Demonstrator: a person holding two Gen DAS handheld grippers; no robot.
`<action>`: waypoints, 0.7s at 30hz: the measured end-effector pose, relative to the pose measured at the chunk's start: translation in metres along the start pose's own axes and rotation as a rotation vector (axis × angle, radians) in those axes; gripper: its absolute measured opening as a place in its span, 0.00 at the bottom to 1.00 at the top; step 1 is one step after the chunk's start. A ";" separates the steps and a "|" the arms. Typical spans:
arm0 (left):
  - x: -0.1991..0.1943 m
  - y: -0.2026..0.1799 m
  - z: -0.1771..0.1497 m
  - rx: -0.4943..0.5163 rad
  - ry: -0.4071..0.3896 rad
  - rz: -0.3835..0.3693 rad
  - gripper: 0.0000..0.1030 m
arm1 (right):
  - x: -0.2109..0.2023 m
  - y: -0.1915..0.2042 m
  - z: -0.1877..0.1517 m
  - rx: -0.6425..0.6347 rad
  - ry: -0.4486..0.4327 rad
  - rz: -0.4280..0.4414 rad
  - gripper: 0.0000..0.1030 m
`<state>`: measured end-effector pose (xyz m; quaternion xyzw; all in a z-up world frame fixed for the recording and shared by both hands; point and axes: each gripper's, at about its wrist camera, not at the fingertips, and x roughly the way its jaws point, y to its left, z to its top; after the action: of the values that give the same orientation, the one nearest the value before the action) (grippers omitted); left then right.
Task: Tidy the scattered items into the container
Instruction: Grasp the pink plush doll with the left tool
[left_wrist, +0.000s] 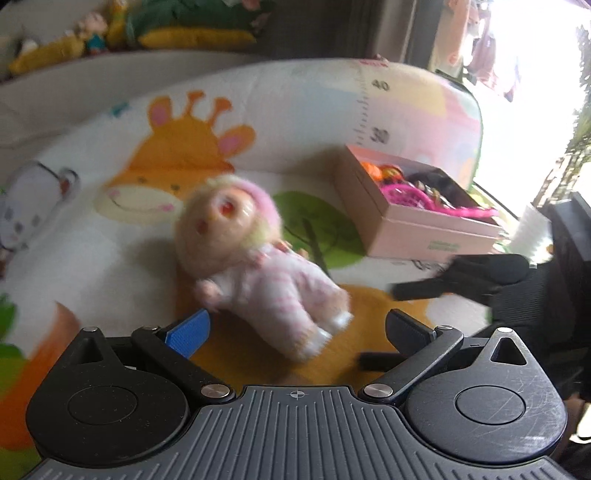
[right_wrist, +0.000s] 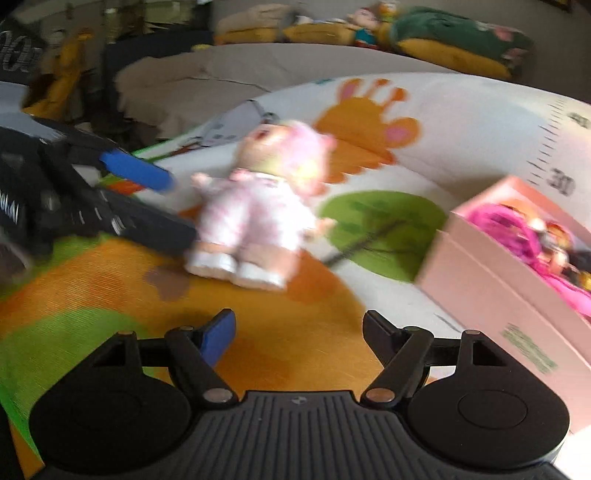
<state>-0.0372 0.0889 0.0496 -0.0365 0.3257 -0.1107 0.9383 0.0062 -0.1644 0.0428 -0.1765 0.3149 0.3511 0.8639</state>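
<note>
Sprawled at the centre of both wrist views, a small doll (left_wrist: 255, 266) in pink-striped white clothes lies on its back on a play mat (left_wrist: 92, 258) printed with an orange giraffe (left_wrist: 184, 147), a green tree and a measuring scale. In the left wrist view its fuzzy head points to the upper left of the frame and its white shoes to the lower right, just above the left gripper (left_wrist: 295, 325). That gripper's jaws stand wide apart with nothing between them, one blue finger pad (left_wrist: 188, 332) at lower left and a black one at lower right, and the doll's feet sit between the two tips without clearly touching either.

At the right edge of that view a black-gloved hand (left_wrist: 517, 291) holds the other tool close to the mat. The right wrist view shows the right gripper (right_wrist: 299, 328) low in the frame, its jaws likewise spread and empty over an orange patch of the mat, short of the doll's shoes (right_wrist: 236, 266). From the left edge of this frame the left gripper reaches in, its blue and black fingers lying on either side of the doll's arm and leg.

A pink cardboard box (left_wrist: 413, 229) rests open on the mat at right of centre in the left view and at the far right edge in the right view, near the doll but apart from it. Bright pink plastic pieces (left_wrist: 424, 199) and dark items already lie inside. Motion blur softens both frames, so finer detail cannot be told.
</note>
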 end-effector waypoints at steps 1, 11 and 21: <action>-0.001 0.002 0.003 0.007 -0.014 0.024 1.00 | -0.002 -0.002 -0.001 0.005 0.000 -0.011 0.75; 0.059 0.030 0.040 -0.029 0.075 0.069 1.00 | 0.002 0.025 0.036 -0.008 -0.112 0.043 1.00; 0.072 0.036 0.037 -0.102 0.137 -0.033 1.00 | 0.054 0.027 0.057 -0.011 -0.037 0.107 0.78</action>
<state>0.0471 0.1073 0.0303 -0.0821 0.3936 -0.1118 0.9087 0.0406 -0.0889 0.0463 -0.1578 0.3057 0.4018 0.8487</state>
